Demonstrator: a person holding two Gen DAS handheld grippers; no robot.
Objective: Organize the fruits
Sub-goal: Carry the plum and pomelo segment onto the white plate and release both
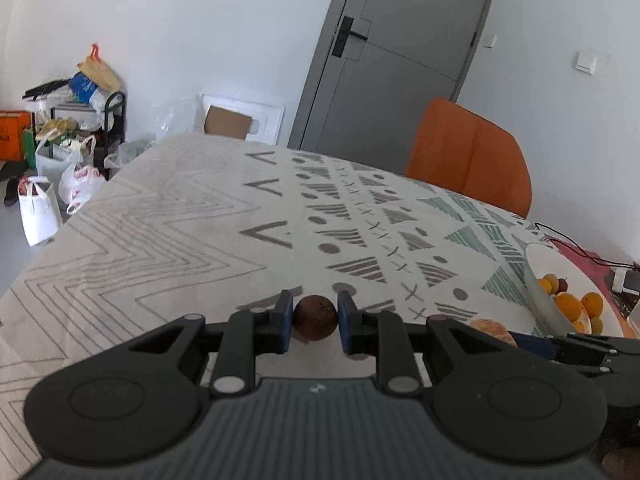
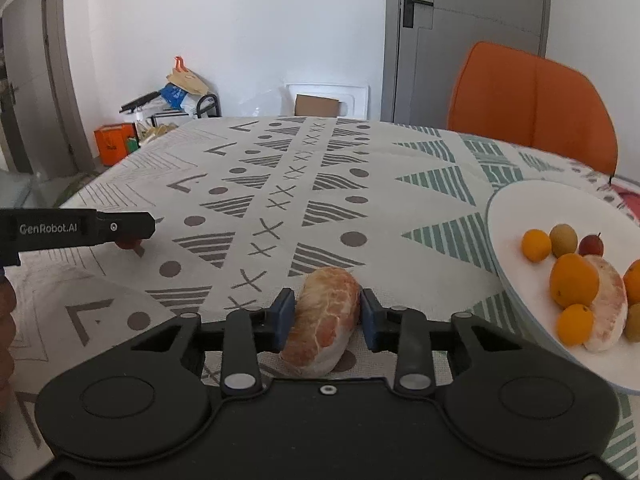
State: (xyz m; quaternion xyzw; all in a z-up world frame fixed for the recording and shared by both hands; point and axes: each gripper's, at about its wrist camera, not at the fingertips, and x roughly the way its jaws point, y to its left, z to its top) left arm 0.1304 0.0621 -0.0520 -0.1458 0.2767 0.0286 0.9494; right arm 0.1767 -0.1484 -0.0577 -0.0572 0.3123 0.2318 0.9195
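My left gripper point(image 1: 314, 320) is shut on a small dark brown round fruit point(image 1: 315, 317) just above the patterned tablecloth point(image 1: 180, 232). My right gripper point(image 2: 326, 314) is shut on a peeled grapefruit segment point(image 2: 322, 320), pinkish white, low over the cloth. A white plate point(image 2: 520, 208) at the right holds several oranges point(image 2: 574, 280), another peeled segment point(image 2: 608, 308) and small fruits. The plate also shows in the left wrist view point(image 1: 538, 256), with the segment point(image 1: 492, 330) in the right gripper beside it. The left gripper shows at the left of the right wrist view point(image 2: 132, 236).
An orange chair point(image 2: 532, 100) stands behind the table's far right. A grey door point(image 1: 400, 52) is behind it. Bags and a cluttered rack point(image 1: 72, 140) sit on the floor at the far left. Cables point(image 1: 580, 252) lie past the plate.
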